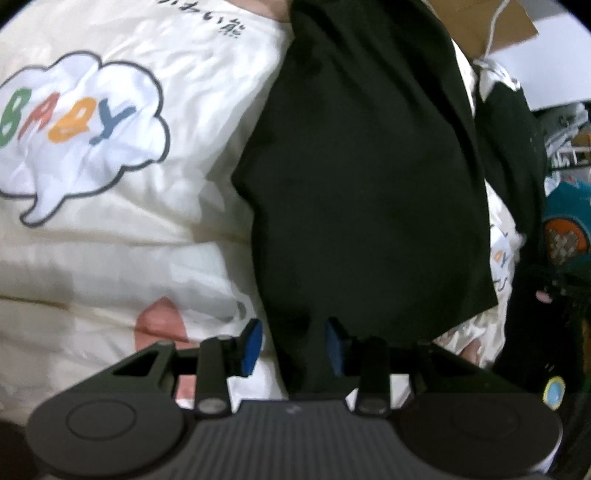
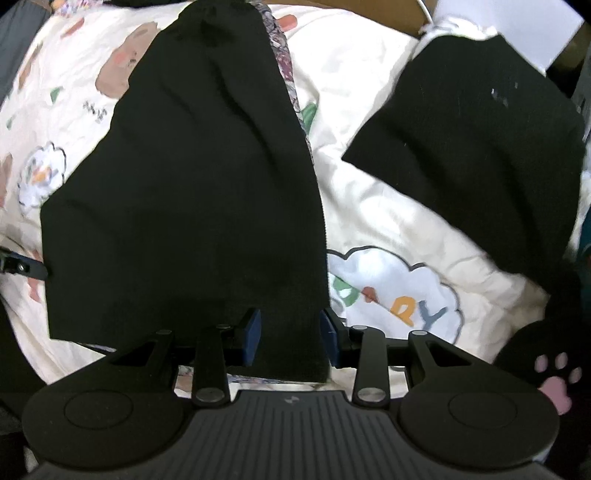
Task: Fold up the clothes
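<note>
Seemingly the black garment (image 2: 192,184) lies between the right gripper (image 2: 290,338) fingers.

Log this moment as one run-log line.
task: fold clothes | left hand-held gripper: open, black garment between pads | right hand-held gripper: open, garment edge between pads | surface: cream printed quilt

**Black cloth between the jaws**

The left gripper (image 1: 293,347) hangs over a cream quilt (image 1: 129,258) printed with a cloud reading "BABY" (image 1: 79,125). A black garment (image 1: 362,177) runs from the top edge down between its blue-padded jaws, which stand apart. Cardboard (image 1: 491,22) shows top right, beside a second dark cloth (image 1: 513,147).
</note>
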